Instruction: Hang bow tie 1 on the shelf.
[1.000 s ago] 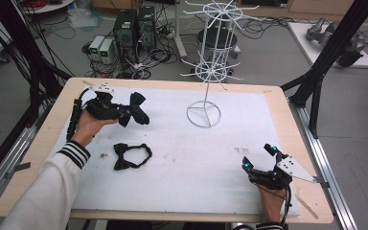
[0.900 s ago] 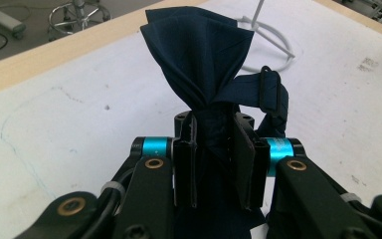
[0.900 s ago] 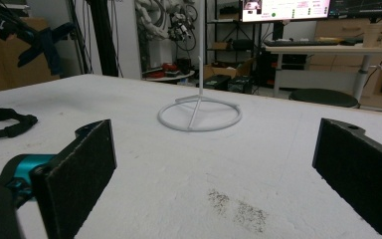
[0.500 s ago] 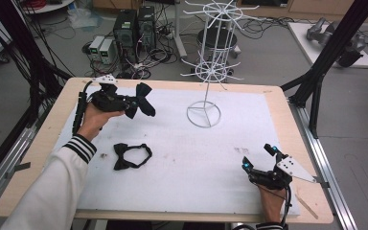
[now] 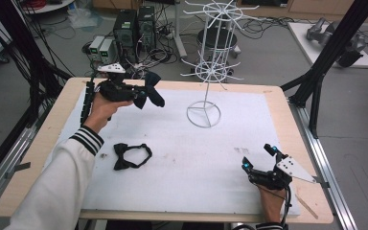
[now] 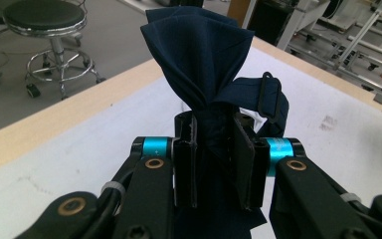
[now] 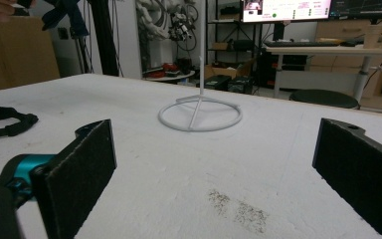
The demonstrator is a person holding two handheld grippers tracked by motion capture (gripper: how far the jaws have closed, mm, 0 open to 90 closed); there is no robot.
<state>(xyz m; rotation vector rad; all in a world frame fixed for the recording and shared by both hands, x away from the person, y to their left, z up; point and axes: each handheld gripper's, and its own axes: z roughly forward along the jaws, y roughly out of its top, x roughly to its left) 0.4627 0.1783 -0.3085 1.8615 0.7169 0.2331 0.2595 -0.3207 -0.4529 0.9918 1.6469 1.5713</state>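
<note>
The left tool (image 5: 141, 96) is raised above the far-left part of the surface (image 5: 172, 182), with its jaws pointing right. The jaws are clamped on the centre knot of a navy bow tie (image 5: 151, 91). In the left gripper view, the navy bow tie (image 6: 199, 59) stands up between the two jaw pads; one fabric wing fans out above them, and a strap loop with a dark slider shows just to the right of the knot. The lower part of the fabric hangs below the pads.

A black bow tie (image 5: 130, 155) lies flat on the white surface, near the left side and nearer than the left tool, with its strap curled beside it. It is not touching either tool.

The right tool (image 5: 259, 157) rests low at the near-right corner of the surface. Its jaws are spread wide apart with nothing between them.

A white wire rack (image 5: 211, 72) stands on its ring base (image 7: 200, 113) at the far centre of the surface, to the right of the held bow tie and apart from it.
</note>
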